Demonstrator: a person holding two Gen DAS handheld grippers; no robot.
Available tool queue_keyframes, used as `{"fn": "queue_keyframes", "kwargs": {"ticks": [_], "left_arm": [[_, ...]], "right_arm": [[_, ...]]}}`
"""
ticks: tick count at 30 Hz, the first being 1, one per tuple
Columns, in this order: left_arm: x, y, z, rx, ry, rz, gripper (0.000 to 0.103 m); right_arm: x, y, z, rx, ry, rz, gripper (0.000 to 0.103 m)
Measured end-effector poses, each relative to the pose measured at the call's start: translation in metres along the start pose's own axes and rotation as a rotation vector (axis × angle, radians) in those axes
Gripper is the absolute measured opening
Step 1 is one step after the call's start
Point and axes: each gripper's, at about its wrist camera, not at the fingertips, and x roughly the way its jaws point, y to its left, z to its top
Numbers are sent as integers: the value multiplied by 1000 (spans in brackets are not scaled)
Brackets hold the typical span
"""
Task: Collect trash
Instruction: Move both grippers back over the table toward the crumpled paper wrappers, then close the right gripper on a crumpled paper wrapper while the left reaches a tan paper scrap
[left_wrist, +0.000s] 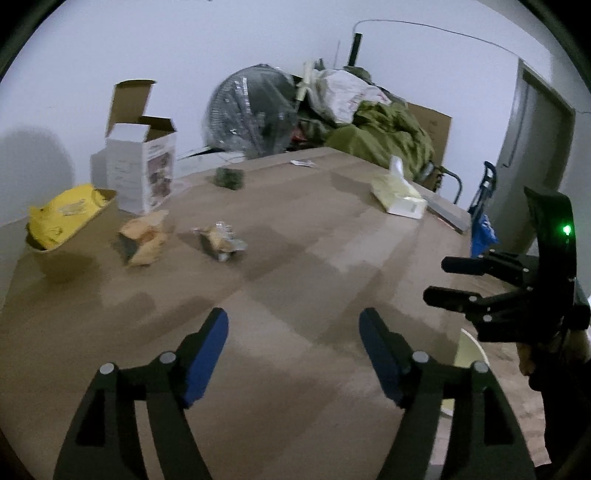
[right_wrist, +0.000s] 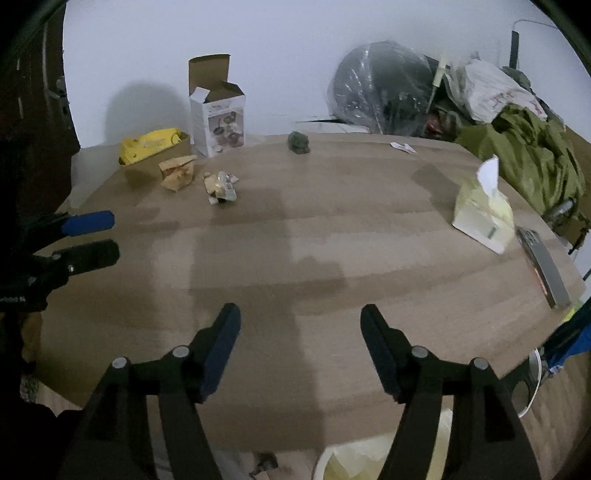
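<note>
Trash lies on the far left of the wooden table (left_wrist: 314, 266): a crumpled brown paper bag (left_wrist: 146, 236) (right_wrist: 178, 171) and a crumpled clear wrapper (left_wrist: 221, 240) (right_wrist: 220, 187). Farther back sit a dark green wad (left_wrist: 229, 178) (right_wrist: 299, 142) and a white paper scrap (left_wrist: 303, 163) (right_wrist: 403, 147). My left gripper (left_wrist: 293, 321) (right_wrist: 112, 236) hangs open over the near part of the table, holding nothing. My right gripper (right_wrist: 301, 314) (left_wrist: 436, 280) is open and empty beside it on the right. A bin with a pale liner (right_wrist: 354, 458) shows under the table's near edge.
An open white carton (right_wrist: 218, 118) and a yellow packet in a brown tray (right_wrist: 147, 146) stand at the back left. A tissue pack (right_wrist: 484, 210) and a flat grey item (right_wrist: 543, 266) lie near the right edge. A plastic-wrapped fan (left_wrist: 251, 110) and green cloth (left_wrist: 388, 133) pile behind.
</note>
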Motion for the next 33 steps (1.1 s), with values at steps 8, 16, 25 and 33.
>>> {"fn": "queue_keyframes", "kwargs": {"ticks": [8,16,25,33], "left_arm": [[2,40,3,-69,14,58,76],[9,71,15,-90,22,127,76],[24,99,24,-132,43,193,76],[44,120,34,-167,59,222,76]], "right_arm": [[30,20,30,-30,-3,46,72],[65,36,58,-60,-2,111,72],[122,51,94,-98,18,206,72],[170,77,128,-144,40,293,72]]}}
